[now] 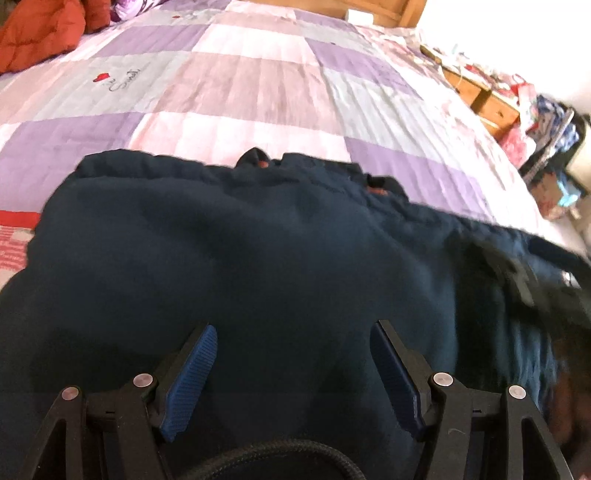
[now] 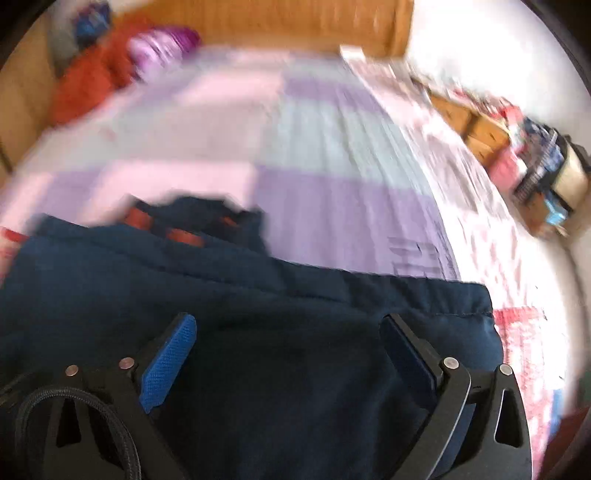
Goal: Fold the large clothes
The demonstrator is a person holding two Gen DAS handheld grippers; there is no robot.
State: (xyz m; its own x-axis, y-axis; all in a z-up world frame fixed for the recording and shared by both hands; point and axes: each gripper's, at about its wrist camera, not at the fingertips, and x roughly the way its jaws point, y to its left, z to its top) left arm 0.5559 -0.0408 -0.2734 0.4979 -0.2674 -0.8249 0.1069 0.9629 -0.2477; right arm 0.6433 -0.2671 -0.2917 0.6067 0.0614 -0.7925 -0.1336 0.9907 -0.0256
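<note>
A large dark navy garment [image 1: 258, 251] lies spread on the near part of the bed, with small orange-red details along its far edge. It also fills the lower part of the blurred right wrist view [image 2: 258, 314]. My left gripper [image 1: 293, 328] is open just above the garment, with nothing between its blue pads. My right gripper [image 2: 288, 321] is open above the garment near its right edge and holds nothing. A blurred dark shape at the right of the left wrist view may be the other gripper.
The bed has a pink, purple and grey patchwork cover [image 1: 240, 92]. A red padded jacket [image 1: 37, 33] lies at the far left. A wooden headboard [image 2: 277, 22] stands behind. A cluttered wooden bedside unit [image 1: 491, 99] stands to the right.
</note>
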